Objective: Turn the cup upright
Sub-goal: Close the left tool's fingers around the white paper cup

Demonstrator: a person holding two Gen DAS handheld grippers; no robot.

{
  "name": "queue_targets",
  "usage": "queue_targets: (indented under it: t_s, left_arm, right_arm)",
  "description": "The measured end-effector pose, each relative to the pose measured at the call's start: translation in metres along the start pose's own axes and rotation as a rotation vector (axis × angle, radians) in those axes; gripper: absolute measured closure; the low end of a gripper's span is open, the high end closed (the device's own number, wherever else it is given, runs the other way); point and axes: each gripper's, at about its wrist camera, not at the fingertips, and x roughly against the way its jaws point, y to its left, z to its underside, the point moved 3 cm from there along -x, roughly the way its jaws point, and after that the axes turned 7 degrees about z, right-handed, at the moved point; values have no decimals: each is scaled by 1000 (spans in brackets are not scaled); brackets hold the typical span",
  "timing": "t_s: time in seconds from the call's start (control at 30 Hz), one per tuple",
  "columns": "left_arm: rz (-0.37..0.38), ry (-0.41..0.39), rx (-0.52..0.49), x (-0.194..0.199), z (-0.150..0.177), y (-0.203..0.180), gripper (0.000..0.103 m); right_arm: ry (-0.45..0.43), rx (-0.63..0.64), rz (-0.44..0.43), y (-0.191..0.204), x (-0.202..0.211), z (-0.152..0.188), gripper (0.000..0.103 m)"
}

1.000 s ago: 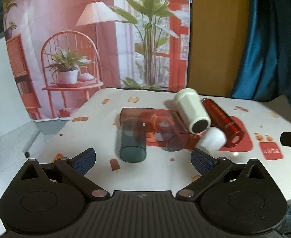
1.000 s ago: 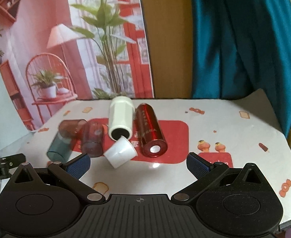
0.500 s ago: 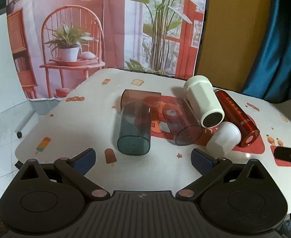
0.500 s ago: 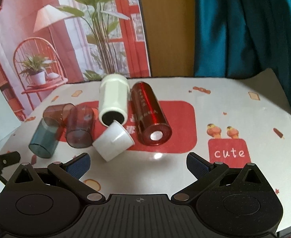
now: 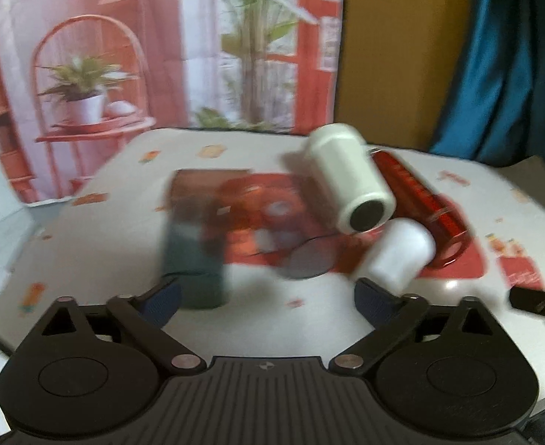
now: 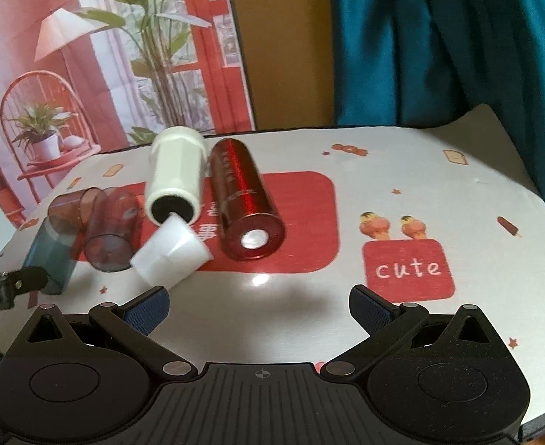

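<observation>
Several cups lie on their sides on the table. From left in the right wrist view: a dark teal cup [image 6: 51, 256], a brownish clear cup [image 6: 68, 209], a purple-tinted cup [image 6: 111, 231], a small white cup [image 6: 170, 254], a tall white cup [image 6: 176, 181] and a shiny red cup [image 6: 246, 200]. The left wrist view is blurred; it shows the teal cup [image 5: 194, 259], tall white cup [image 5: 350, 181], small white cup [image 5: 398, 252] and red cup [image 5: 420, 200]. My left gripper [image 5: 268, 293] is open, just short of the teal cup. My right gripper [image 6: 259, 304] is open and empty, in front of the red cup.
The table [image 6: 439, 185] has a white printed cloth with a red patch and a "cute" label [image 6: 407, 269]. A printed backdrop [image 6: 86, 55], a wooden panel and a teal curtain [image 6: 439, 37] stand behind. The left gripper's tip [image 6: 9, 283] shows at the left edge.
Both grippers have moved in closer to the cups. The left wrist view is now motion-blurred. The cups lie where they were.
</observation>
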Motion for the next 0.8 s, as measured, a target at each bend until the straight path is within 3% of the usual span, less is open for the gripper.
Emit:
queue_targets:
  t_s: [0.13,0.37,0.5,0.6,0.8]
  left_arm:
    - [100,13,-44,-25,-10,-31,26]
    - [160,-15,-174,-59,-17,-76,33]
    - [183,61,-187,-92,-18,-82,45]
    - [192,97,-198,-103,-14,-84,44]
    - [197,91,-245,-109,-14,-90,43]
  right_arm:
    - [-13,-2,5,-16,-2,2,0]
    - [2,-73,-7,-50,-8,12,0]
    - [6,-123,-15,-65,-12,16,0]
    - [14,-150,-30,-71,-14,19,0]
    - [21,-161,-40,-72,-14,22,0]
